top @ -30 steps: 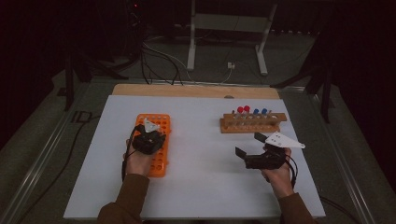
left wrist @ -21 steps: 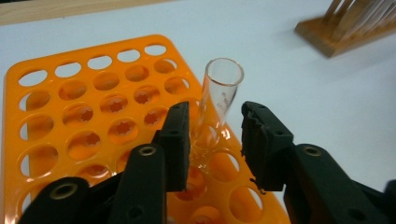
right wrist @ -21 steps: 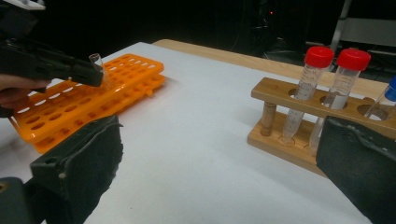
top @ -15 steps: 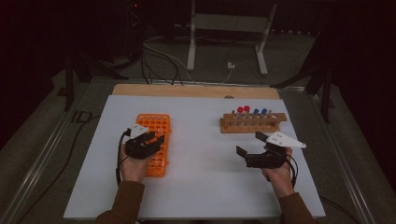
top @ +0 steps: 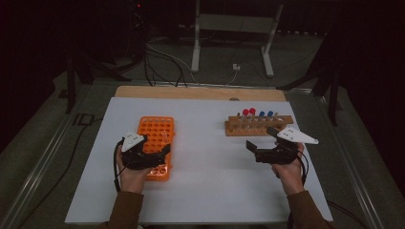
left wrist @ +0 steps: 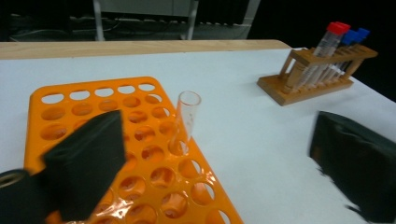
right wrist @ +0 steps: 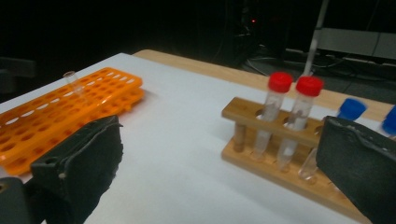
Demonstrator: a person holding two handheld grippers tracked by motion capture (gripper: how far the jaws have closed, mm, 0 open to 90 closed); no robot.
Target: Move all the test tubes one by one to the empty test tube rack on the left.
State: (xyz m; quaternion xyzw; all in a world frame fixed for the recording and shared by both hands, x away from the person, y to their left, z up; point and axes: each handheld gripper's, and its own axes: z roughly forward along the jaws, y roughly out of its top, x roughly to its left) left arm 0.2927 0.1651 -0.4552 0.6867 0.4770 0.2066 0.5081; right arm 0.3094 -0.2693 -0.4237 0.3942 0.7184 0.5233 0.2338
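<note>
Starting at the left side of the white worktop (top: 205, 191), your left hand-held gripper (top: 162, 155) hangs over the near end of the flat orange plastic tube rack (top: 157, 131), its jaws spread wide and holding nothing. In the left gripper view the single clear uncapped glass test tube (left wrist: 185, 120) stands just ahead of those jaws, seated in a hole along the rack's right-hand column, its long axis upright with a slight lean. That tube is much nearer to your left hand than to your right, so I judge the left one should take it, coming in level from the near edge with the jaws either side of the glass.

Moving right, bare worktop separates the two racks. Your right hand-held gripper (top: 260, 143) also stands spread and empty, just short of the wooden tube rack (top: 258, 126) near the far right corner. That rack carries the red-capped tubes (right wrist: 294, 109) and blue-capped tubes (right wrist: 351, 108), all upright.
</note>
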